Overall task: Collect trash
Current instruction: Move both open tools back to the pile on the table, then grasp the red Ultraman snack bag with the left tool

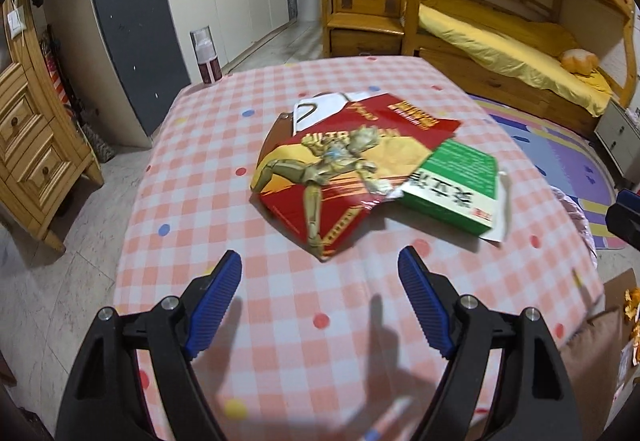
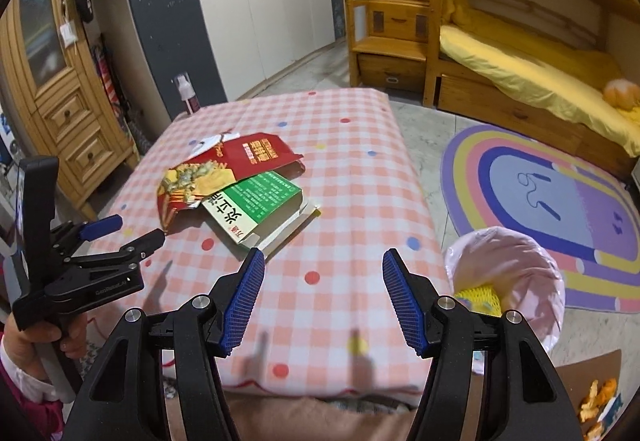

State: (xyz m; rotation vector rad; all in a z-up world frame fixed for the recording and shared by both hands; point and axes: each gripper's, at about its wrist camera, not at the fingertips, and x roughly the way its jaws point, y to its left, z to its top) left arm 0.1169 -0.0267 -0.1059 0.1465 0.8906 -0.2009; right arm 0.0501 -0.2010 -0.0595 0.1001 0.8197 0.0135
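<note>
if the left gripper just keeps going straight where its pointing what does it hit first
Probably the near corner of the red toy package, which lies centred ahead of the open left gripper; depending on depth, it could touch the checked tablecloth first.

Red wrapper (image 1: 320, 177): torn, flattened, glossy, gold figure print; lies mid-table, one corner pointing to 6 o'clock. White scrap (image 1: 320, 109) at its 12 o'clock edge, partly tucked under. Green box (image 1: 456, 189): flat on its side, end flap open, touching wrapper at 3 o'clock, one corner under the wrapper's torn edge.
</note>
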